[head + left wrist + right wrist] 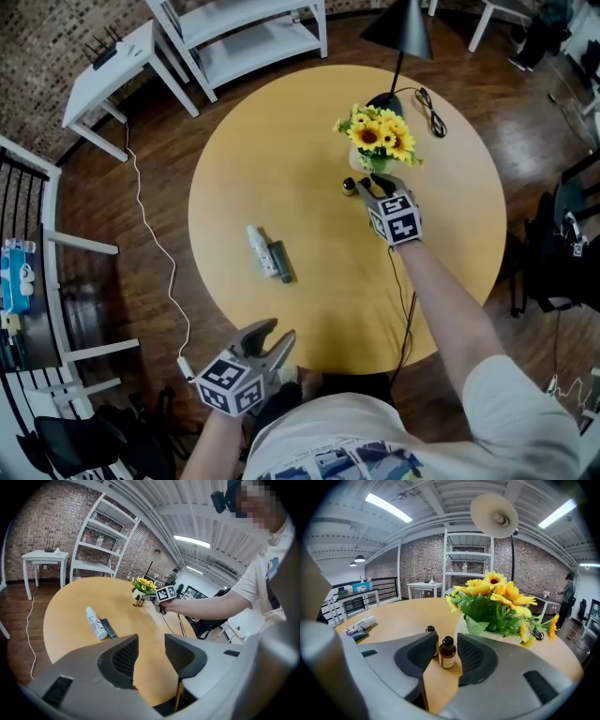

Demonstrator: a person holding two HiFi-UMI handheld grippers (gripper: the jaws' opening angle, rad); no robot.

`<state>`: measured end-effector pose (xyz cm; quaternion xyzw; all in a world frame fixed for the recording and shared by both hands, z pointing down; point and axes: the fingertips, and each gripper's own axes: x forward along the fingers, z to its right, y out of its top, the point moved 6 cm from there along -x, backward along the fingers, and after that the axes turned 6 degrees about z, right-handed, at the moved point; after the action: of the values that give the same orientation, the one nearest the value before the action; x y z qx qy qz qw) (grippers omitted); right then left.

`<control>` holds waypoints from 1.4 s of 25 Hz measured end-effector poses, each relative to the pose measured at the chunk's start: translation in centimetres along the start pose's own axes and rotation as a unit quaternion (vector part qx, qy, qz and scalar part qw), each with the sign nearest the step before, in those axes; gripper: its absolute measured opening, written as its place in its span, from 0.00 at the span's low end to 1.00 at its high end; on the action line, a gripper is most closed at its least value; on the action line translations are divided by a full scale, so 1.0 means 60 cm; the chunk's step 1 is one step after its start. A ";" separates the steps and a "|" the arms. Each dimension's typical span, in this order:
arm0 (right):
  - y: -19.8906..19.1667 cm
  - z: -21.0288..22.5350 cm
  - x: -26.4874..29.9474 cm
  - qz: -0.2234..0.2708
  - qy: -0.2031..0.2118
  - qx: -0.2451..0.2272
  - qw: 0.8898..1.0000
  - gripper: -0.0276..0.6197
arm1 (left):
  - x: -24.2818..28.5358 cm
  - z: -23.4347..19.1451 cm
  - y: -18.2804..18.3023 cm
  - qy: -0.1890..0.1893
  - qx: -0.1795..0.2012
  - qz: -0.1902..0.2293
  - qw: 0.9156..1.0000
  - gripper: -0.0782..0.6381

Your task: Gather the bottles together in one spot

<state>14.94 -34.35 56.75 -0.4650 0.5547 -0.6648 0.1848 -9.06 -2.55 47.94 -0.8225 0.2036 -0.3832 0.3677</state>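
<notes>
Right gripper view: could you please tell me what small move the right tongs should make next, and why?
Probably ease the right tongs straight back, jaws apart. The brown bottle between them stands free beside a second brown bottle by the sunflowers, so that pair looks gathered, while the white bottle lies apart mid-table.

Yellow sunflowers (378, 134), tan table (281, 141), amber bottle (447, 654), white bottle (259, 249)
</notes>
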 end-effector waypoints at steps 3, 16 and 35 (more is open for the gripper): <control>0.012 -0.013 -0.045 0.006 -0.015 0.004 1.000 0.30 | -0.017 -0.006 -0.003 -0.008 0.003 0.007 1.000 0.33; 0.017 -0.238 -0.455 0.037 -0.094 0.066 0.993 0.35 | -0.149 -0.026 -0.009 -0.061 0.053 0.024 0.996 0.33; -0.031 -0.615 -0.816 0.034 -0.192 0.150 0.969 0.54 | -0.380 -0.021 -0.093 -0.072 0.100 0.010 0.992 0.37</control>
<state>9.54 24.42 39.99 -0.5320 0.4184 -0.6320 0.3775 -23.95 14.59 41.76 -0.8050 0.1457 -0.3376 0.4656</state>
